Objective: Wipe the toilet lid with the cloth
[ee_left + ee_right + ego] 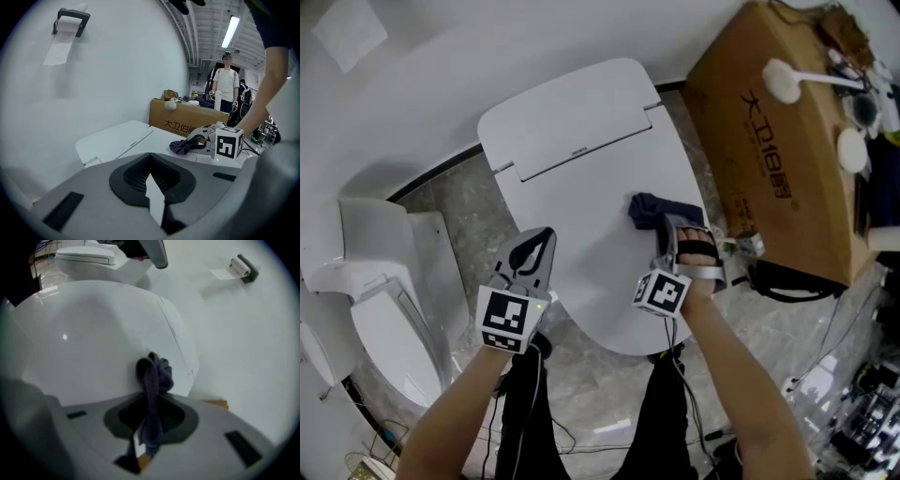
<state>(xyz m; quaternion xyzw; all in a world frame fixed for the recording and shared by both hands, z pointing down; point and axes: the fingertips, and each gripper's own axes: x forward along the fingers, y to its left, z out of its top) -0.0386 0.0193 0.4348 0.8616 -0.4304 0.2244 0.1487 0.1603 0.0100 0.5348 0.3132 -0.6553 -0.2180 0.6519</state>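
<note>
the right gripper (664, 228) was clamped on the dark cloth (661, 208), which lay bunched on the right side of the toilet lid (581, 178) — the forearm reached straight forward past the lid's front edge. the left gripper (542, 239) was held over the lid's left front part, jaws drawn together on nothing, forearm angled inward. a cardboard box (787, 141) stood just right of the lid.

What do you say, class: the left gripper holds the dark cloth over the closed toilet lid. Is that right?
No. The right gripper, not the left, holds the dark cloth over the closed toilet lid. The right gripper view shows it clamped between the jaws.
</note>
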